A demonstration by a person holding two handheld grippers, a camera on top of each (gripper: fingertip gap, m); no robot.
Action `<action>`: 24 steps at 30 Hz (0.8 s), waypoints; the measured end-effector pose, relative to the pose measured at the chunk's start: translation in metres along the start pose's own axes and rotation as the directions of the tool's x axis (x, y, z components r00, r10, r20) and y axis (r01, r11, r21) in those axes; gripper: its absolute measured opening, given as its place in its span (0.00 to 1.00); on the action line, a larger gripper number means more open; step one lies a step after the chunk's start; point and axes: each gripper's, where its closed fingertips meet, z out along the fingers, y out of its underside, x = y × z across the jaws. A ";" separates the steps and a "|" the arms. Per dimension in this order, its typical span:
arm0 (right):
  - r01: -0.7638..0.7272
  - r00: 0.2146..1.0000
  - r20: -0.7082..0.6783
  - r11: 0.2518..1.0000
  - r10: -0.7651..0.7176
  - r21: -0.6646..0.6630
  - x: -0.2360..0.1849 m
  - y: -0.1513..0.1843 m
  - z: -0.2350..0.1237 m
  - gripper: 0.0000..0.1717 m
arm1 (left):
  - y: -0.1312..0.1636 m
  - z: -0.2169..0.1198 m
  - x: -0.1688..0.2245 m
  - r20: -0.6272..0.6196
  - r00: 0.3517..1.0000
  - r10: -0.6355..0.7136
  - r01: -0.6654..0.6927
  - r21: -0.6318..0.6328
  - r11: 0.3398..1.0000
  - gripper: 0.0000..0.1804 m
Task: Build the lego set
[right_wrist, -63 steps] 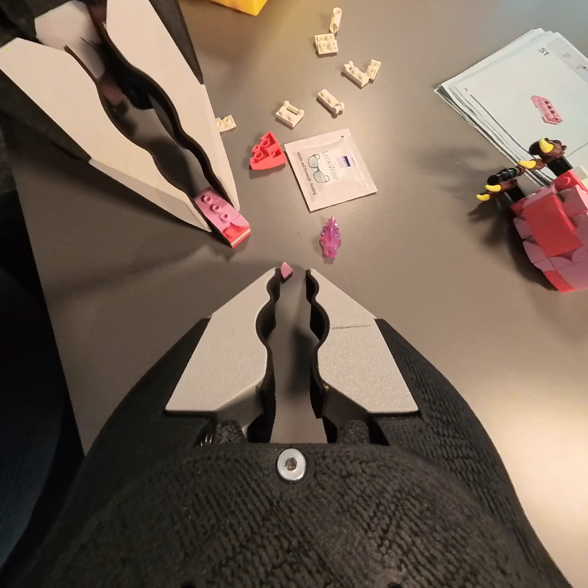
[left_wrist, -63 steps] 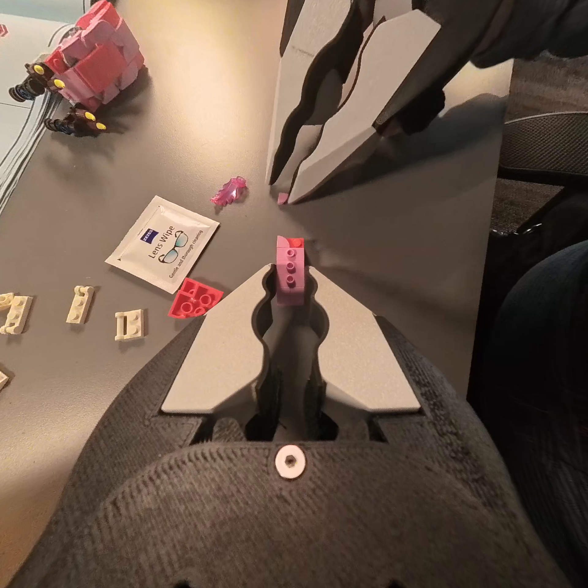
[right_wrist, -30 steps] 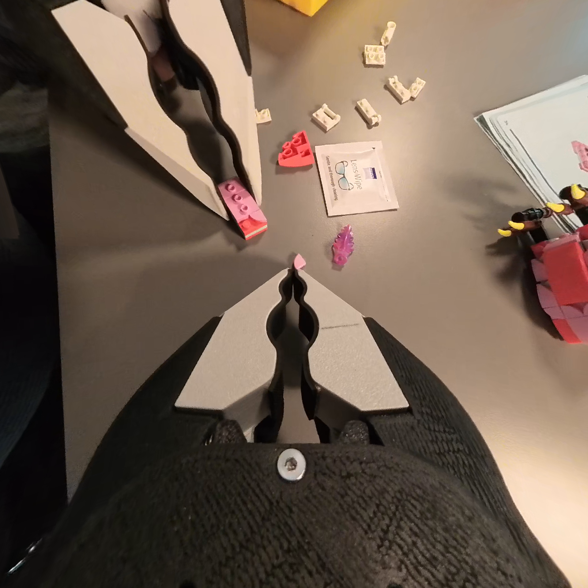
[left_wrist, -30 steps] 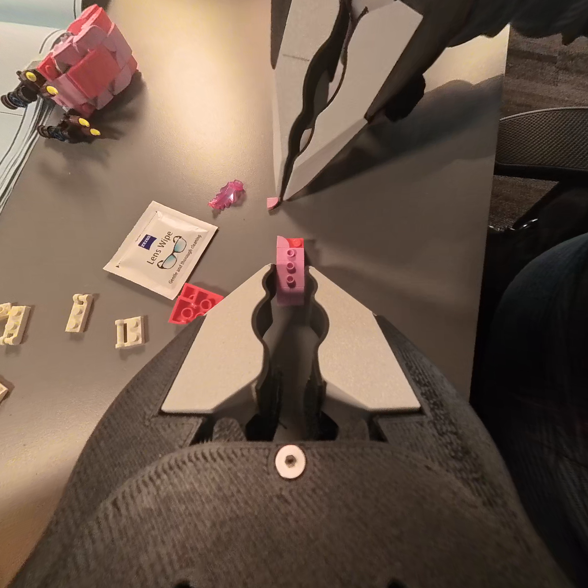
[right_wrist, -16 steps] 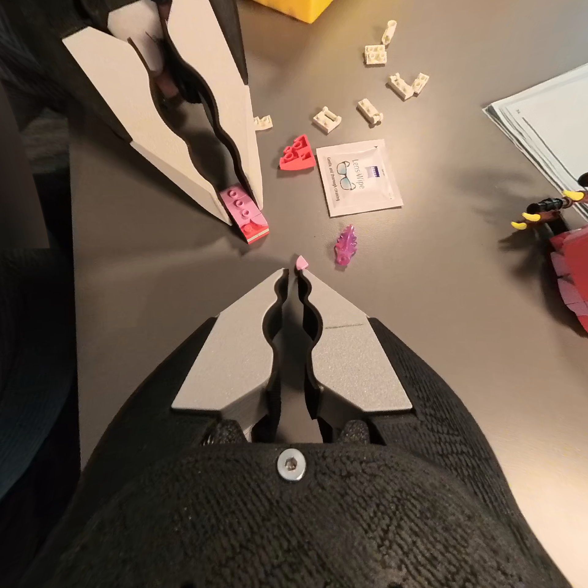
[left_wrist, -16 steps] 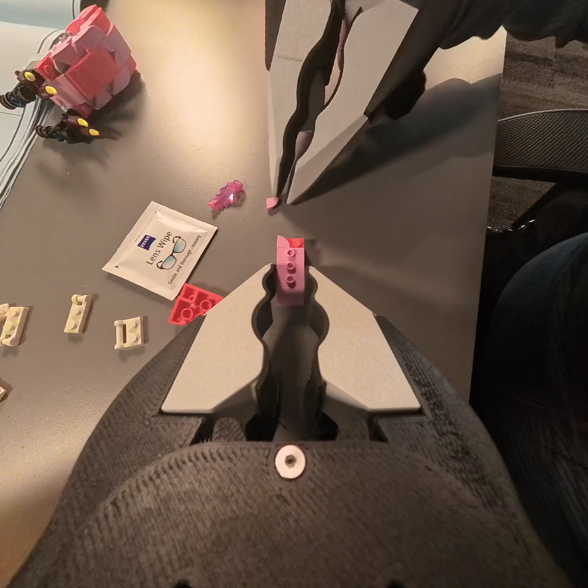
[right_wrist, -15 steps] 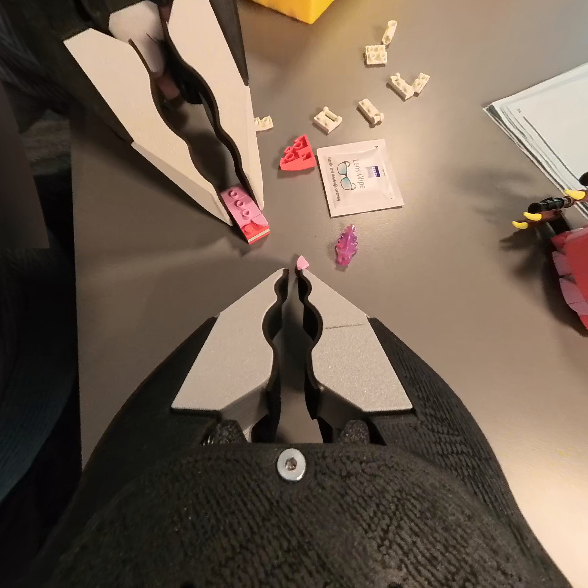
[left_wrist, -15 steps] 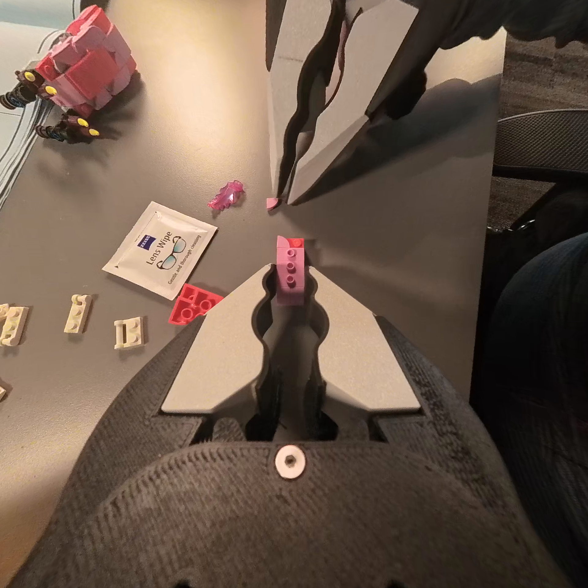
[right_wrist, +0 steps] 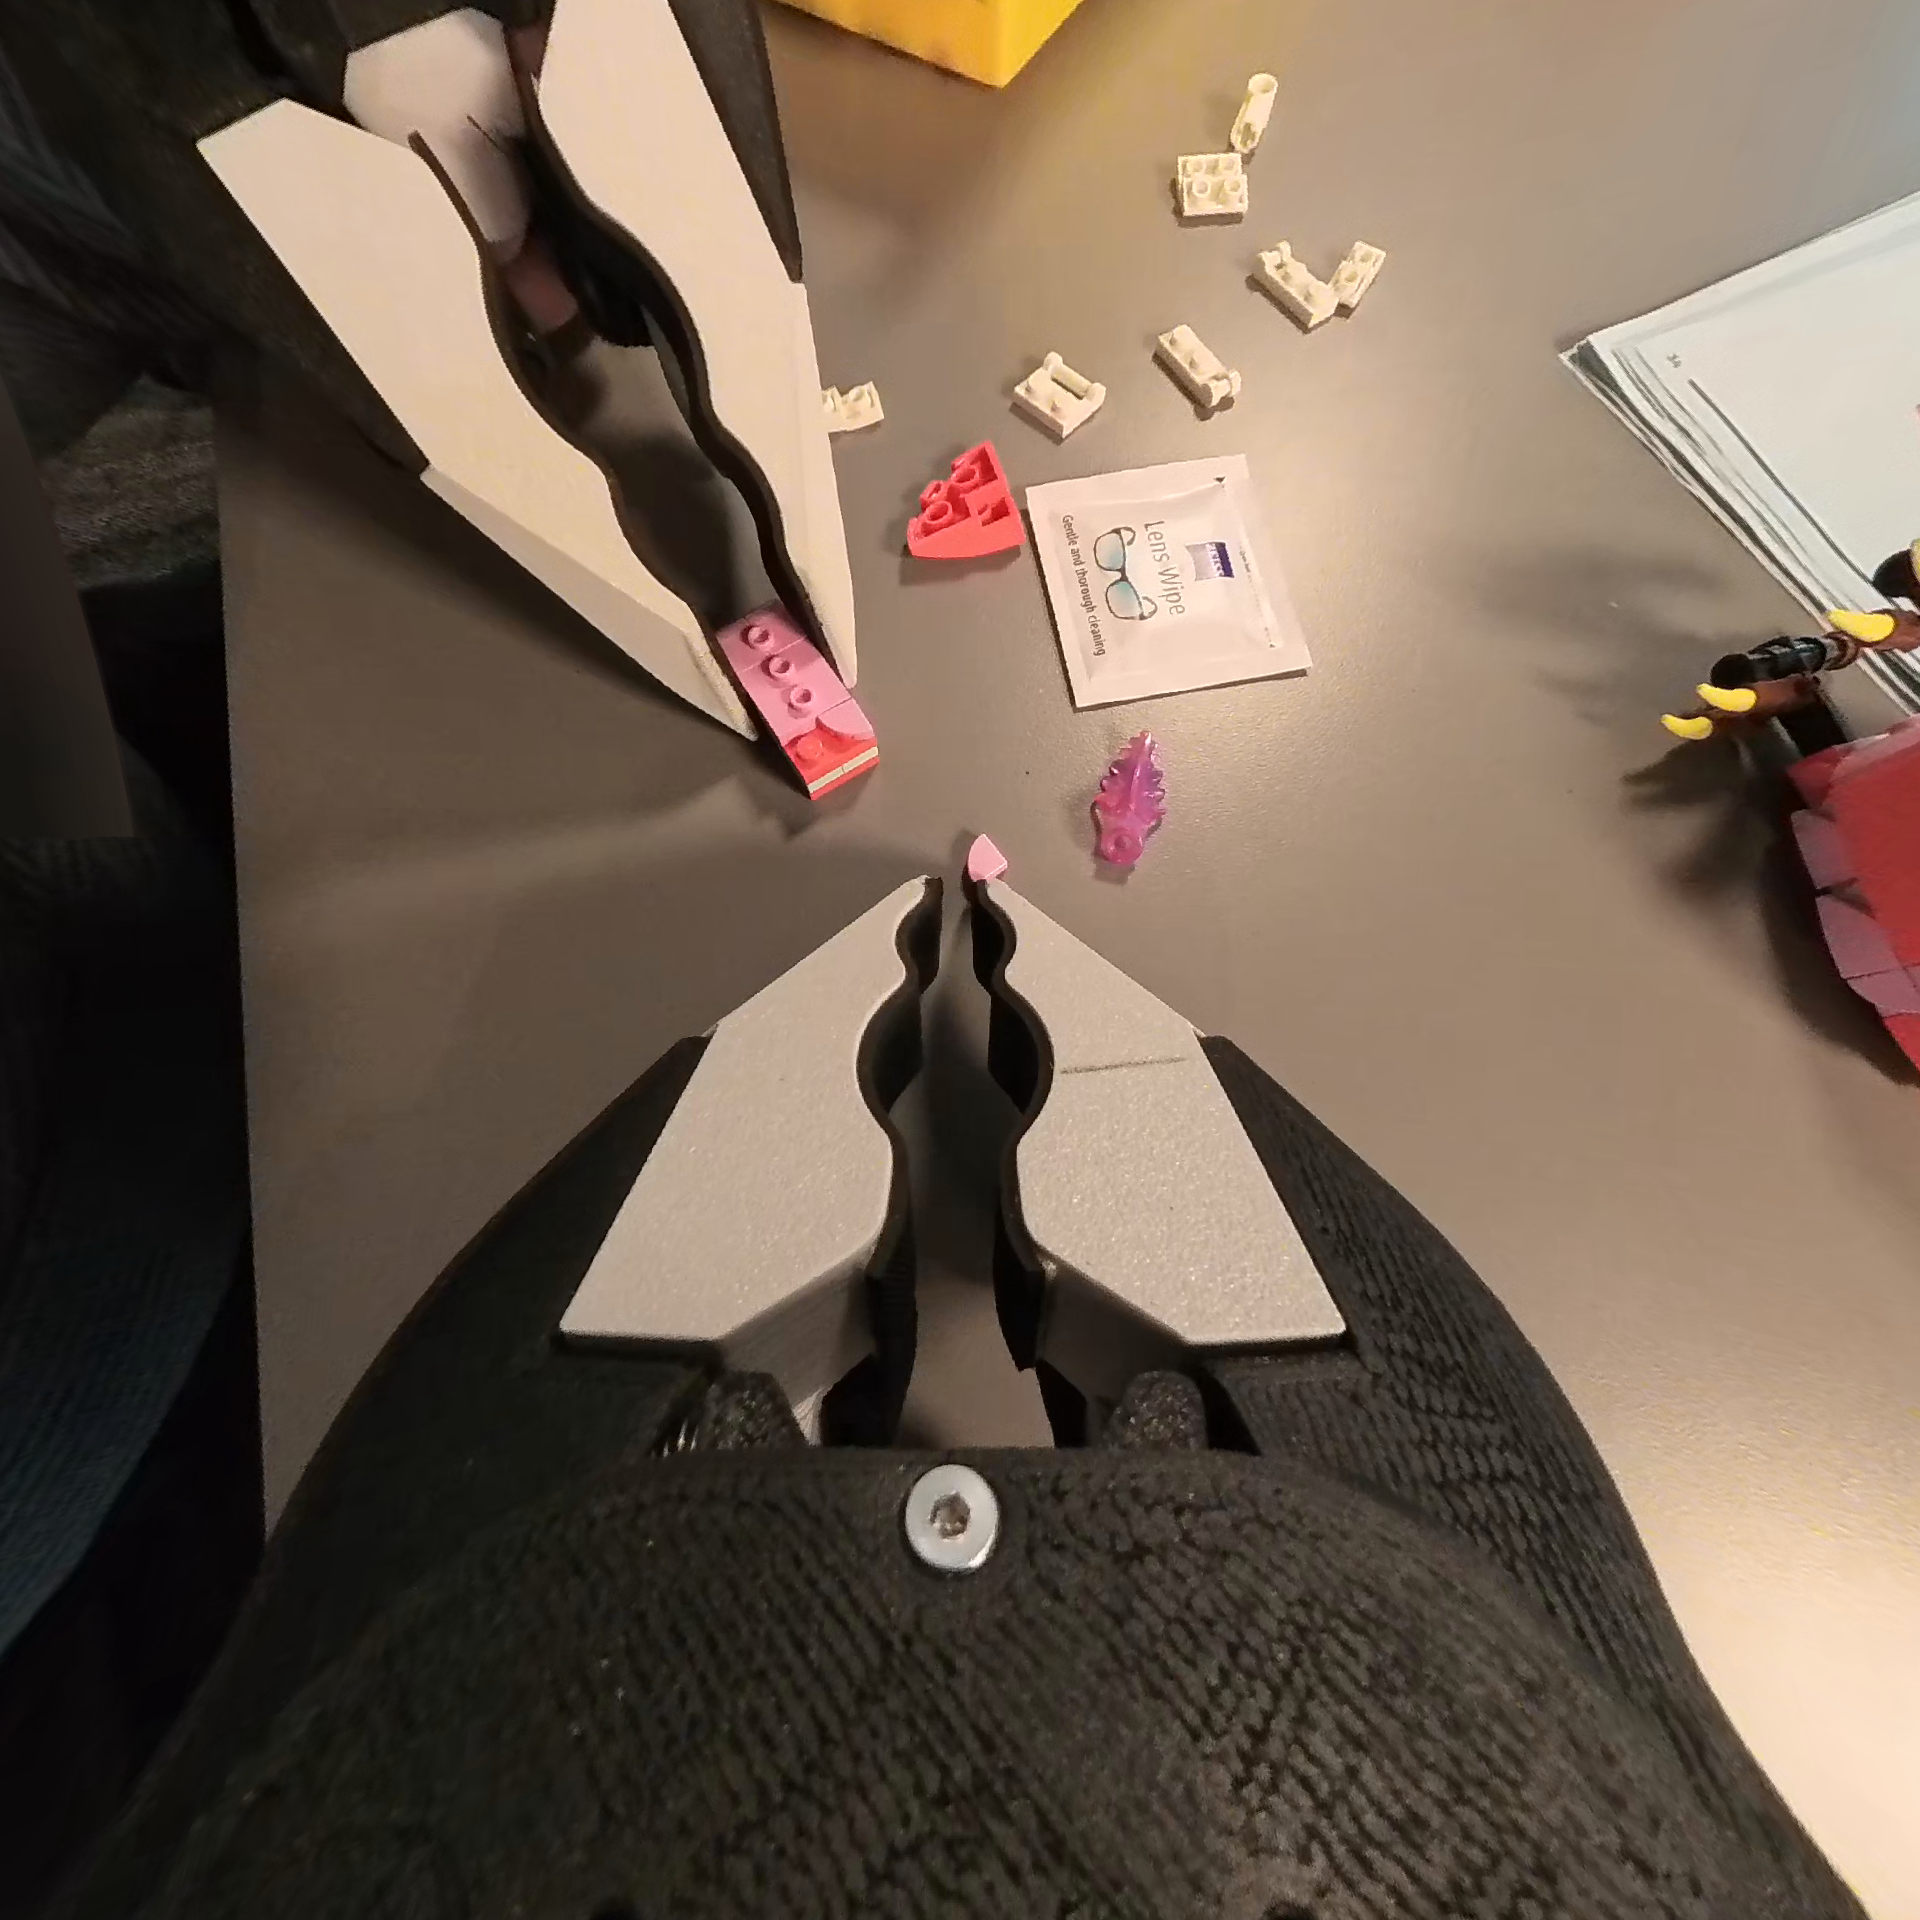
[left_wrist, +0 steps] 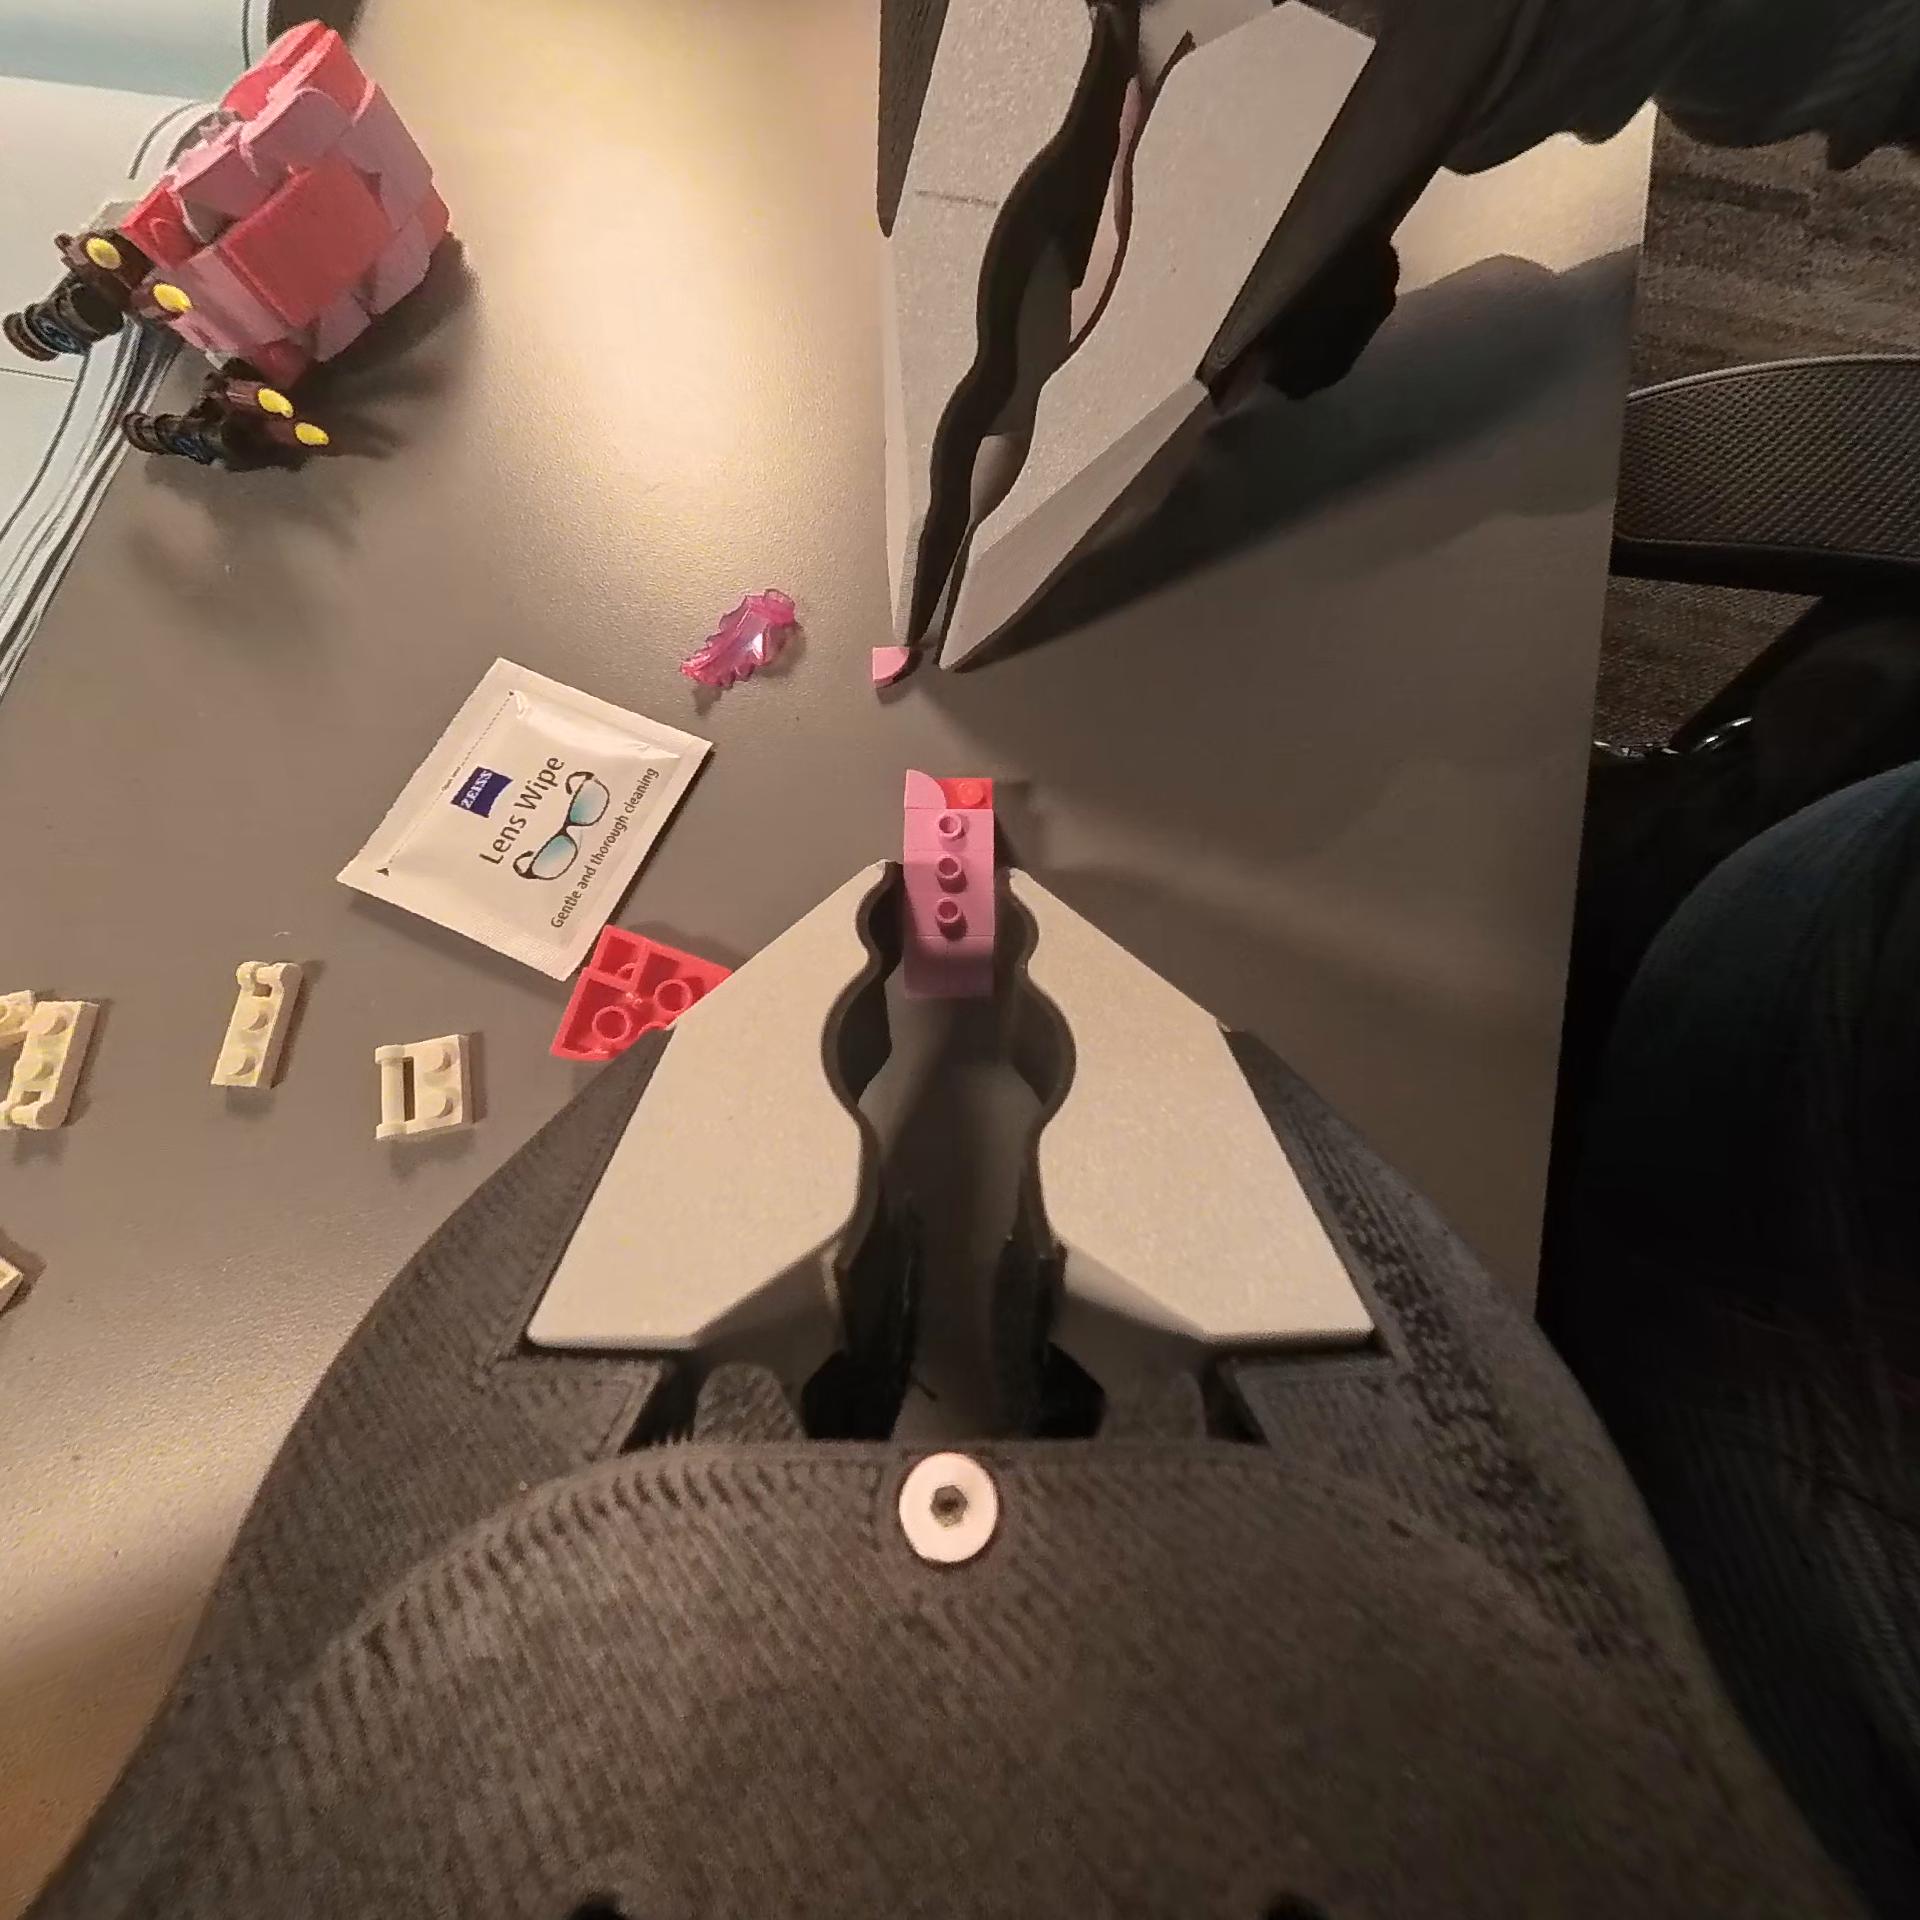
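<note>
LEFT GRIPPER [left_wrist: 948, 883]: clamped on a pink-and-red studded toy-brick strip [left_wrist: 948, 894]
RIGHT GRIPPER [right_wrist: 954, 883]: narrowly parted, holding nothing — small pink quarter-round tile [right_wrist: 985, 858] just beyond its tips on the grey table [right_wrist: 1351, 935]

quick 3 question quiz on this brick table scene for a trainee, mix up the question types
1. True or false: the left gripper grips a pink and red brick stack.
2. The small pink tile lies: A) clamped between the right gripper's fingers, B) on the table at their tips, C) on the white sachet.
3. Fill in: the translucent leaf piece is ____ in colour.

Key: 1 true; 2 B; 3 pink.
</note>
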 end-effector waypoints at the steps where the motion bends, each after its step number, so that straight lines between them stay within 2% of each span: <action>1: 0.001 1.000 -0.002 1.000 -0.001 0.000 0.000 0.000 0.000 0.02 | 0.000 0.000 0.000 0.001 1.000 0.000 0.000 0.000 1.000 0.09; 12: -0.001 1.000 -0.020 1.000 0.001 0.008 0.002 -0.001 0.001 0.03 | 0.000 0.000 -0.001 0.004 1.000 -0.004 0.004 0.001 1.000 0.09; 24: -0.018 1.000 -0.014 1.000 0.018 0.011 0.003 -0.003 0.004 0.07 | 0.000 0.000 -0.001 0.004 1.000 -0.004 0.004 0.002 1.000 0.09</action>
